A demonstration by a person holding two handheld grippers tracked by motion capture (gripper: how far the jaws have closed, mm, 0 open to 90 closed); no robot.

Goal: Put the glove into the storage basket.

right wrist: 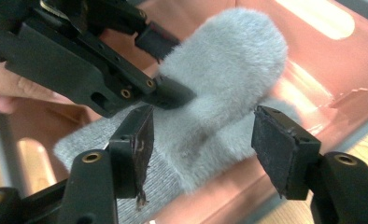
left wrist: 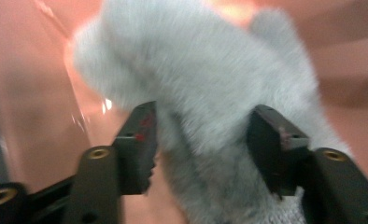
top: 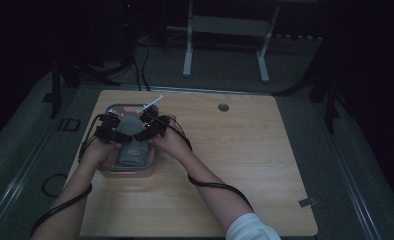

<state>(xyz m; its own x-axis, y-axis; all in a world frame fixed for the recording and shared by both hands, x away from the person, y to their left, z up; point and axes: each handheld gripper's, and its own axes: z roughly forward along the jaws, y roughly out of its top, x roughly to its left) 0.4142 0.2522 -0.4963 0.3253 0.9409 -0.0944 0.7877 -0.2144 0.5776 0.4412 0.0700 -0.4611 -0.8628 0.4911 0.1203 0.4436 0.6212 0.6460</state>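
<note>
A: Fingers (left wrist: 140,140) on left gripper (left wrist: 203,149)?
B: Spread wide, straddling grey fuzzy glove (left wrist: 205,88), w/ pads apart from it.
A: Right gripper (right wrist: 203,149)?
B: Gaping too. Glove's in pink bin (right wrist: 313,70), table's (top: 245,150) left side.

grey fuzzy cloth (right wrist: 224,70), pink tray (right wrist: 322,56), black fingers (left wrist: 135,140), light wood table (top: 235,150).

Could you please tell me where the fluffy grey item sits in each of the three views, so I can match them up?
High view: the fluffy grey item lies in the pink tray, left of centre on the table.
Left gripper view: the item fills the centre, between the jaws.
Right gripper view: it is at centre, its end raised.
Shared landmark: the pink tray.
</note>
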